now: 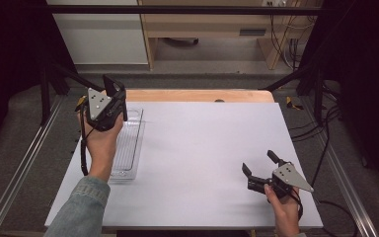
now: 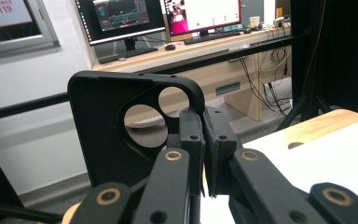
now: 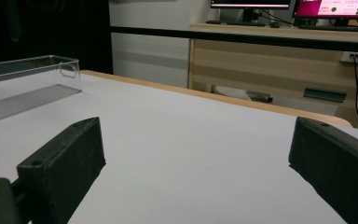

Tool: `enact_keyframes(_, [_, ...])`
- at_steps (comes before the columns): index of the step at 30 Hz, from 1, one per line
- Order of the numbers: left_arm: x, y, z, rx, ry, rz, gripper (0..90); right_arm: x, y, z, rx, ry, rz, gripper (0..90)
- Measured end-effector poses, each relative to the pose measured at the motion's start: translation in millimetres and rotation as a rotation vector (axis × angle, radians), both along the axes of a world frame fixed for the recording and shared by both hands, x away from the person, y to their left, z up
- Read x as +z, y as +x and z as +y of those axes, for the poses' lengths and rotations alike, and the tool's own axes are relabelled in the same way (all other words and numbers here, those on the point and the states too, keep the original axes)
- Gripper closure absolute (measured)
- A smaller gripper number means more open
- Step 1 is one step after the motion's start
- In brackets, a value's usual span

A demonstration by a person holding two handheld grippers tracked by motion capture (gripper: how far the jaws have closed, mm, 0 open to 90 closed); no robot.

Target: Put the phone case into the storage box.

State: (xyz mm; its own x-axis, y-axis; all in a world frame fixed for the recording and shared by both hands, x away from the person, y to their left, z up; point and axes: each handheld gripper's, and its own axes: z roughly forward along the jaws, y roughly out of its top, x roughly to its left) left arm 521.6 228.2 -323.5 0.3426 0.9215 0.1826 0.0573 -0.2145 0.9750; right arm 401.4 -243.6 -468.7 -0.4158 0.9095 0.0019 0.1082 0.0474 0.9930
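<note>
Left gripper clamps black phone case (right gripper agape)

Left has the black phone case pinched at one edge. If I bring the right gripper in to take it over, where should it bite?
Probably the long plain edge away from the camera cutouts, coming in from the right. The left gripper is shut on the black phone case beside the cutouts, holding it upright above the clear tray. That thin rim suits the right gripper, whose jaws stand wide open.
</note>
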Motion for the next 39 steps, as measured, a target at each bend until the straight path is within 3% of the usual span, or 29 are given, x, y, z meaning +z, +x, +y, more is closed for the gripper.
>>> enact_keyframes(26, [-3.6,6.4,-0.3,0.011,-0.060,0.030,86.8,-0.2,0.1,1.6,0.011,-0.011,-0.004,3.5])
enact_keyframes(32, [-3.1,7.7,-1.4,0.018,-0.038,0.029,86.8,-0.4,0.2,1.9,0.012,-0.012,-0.004,3.5])
enact_keyframes(39, [-1.4,9.6,-1.2,0.016,-0.048,0.036,86.8,-0.2,0.1,1.7,0.012,-0.011,-0.006,3.5])
